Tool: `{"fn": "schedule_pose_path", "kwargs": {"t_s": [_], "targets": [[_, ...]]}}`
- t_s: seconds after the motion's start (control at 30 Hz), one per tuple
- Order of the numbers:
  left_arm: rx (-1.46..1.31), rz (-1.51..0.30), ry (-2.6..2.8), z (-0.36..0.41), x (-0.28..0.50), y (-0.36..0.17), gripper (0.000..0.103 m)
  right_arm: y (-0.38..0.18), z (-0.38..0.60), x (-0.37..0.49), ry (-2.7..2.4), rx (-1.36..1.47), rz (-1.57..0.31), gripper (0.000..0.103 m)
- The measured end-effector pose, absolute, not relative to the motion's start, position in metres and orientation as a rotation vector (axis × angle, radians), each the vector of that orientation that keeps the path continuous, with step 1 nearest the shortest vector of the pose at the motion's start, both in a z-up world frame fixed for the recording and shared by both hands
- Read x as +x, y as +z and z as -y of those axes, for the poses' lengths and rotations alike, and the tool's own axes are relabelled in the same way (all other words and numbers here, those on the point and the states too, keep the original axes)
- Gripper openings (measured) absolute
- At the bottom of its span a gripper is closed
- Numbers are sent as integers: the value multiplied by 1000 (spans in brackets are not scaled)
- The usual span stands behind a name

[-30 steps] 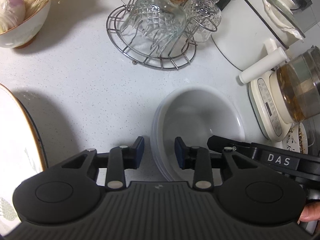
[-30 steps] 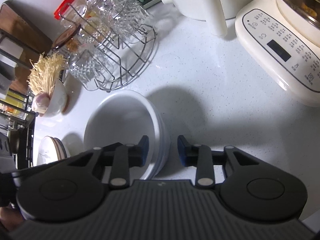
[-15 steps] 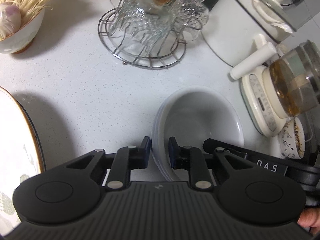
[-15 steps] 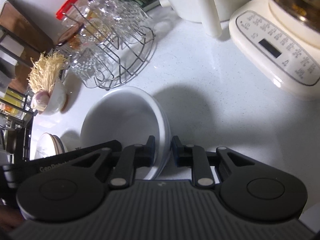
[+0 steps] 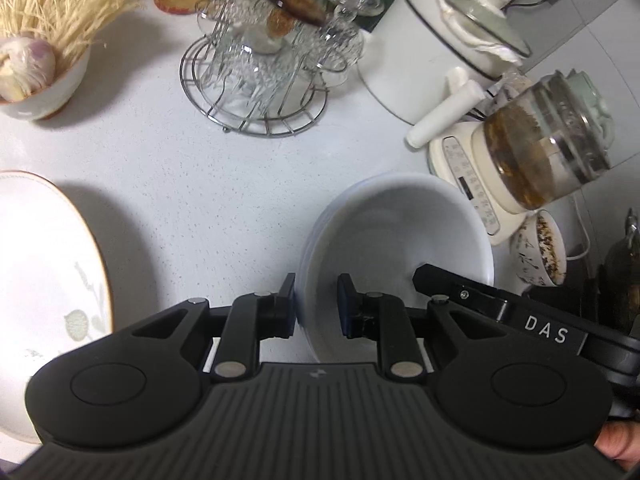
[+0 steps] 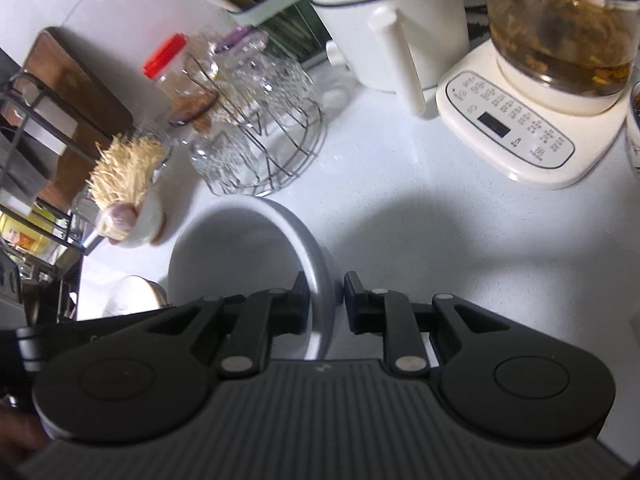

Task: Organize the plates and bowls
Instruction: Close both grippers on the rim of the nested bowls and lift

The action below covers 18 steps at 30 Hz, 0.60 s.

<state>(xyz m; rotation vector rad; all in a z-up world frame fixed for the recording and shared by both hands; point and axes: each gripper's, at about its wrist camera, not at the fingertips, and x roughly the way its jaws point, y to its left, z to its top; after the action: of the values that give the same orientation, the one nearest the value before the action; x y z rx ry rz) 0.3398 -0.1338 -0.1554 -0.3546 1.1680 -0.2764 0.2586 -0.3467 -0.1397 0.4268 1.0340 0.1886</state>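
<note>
A stack of white bowls (image 5: 400, 236) hangs above the white counter, held from both sides. My left gripper (image 5: 316, 304) is shut on the stack's left rim, one finger outside and one inside. My right gripper (image 6: 326, 300) is shut on the opposite rim of the same stack (image 6: 248, 252). The right gripper's black arm shows in the left wrist view, reaching into the bowl. A large white plate with an orange rim and a leaf print (image 5: 44, 280) lies at the left. A small stack of plates (image 6: 132, 296) lies on the counter behind the bowls.
A wire rack of upturned glasses (image 5: 264, 76) stands at the back. A bowl of dried noodles and garlic (image 5: 40, 60) is far left. A white pot (image 5: 436, 52), a glass kettle on its cream base (image 5: 536, 152) and a patterned cup (image 5: 540, 252) stand at the right.
Both grippers closed on the bowl stack's rims, then lifted it off the counter. The views rose and now take in more of the counter.
</note>
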Motion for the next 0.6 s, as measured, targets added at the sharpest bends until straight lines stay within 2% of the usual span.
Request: {"fn": "schedule_pose_path", "kwargs": {"t_s": [0.6], "targets": [[-301,-1078,-342,88,318,-93,23,-84,304,231,177,417,-869,21]]}}
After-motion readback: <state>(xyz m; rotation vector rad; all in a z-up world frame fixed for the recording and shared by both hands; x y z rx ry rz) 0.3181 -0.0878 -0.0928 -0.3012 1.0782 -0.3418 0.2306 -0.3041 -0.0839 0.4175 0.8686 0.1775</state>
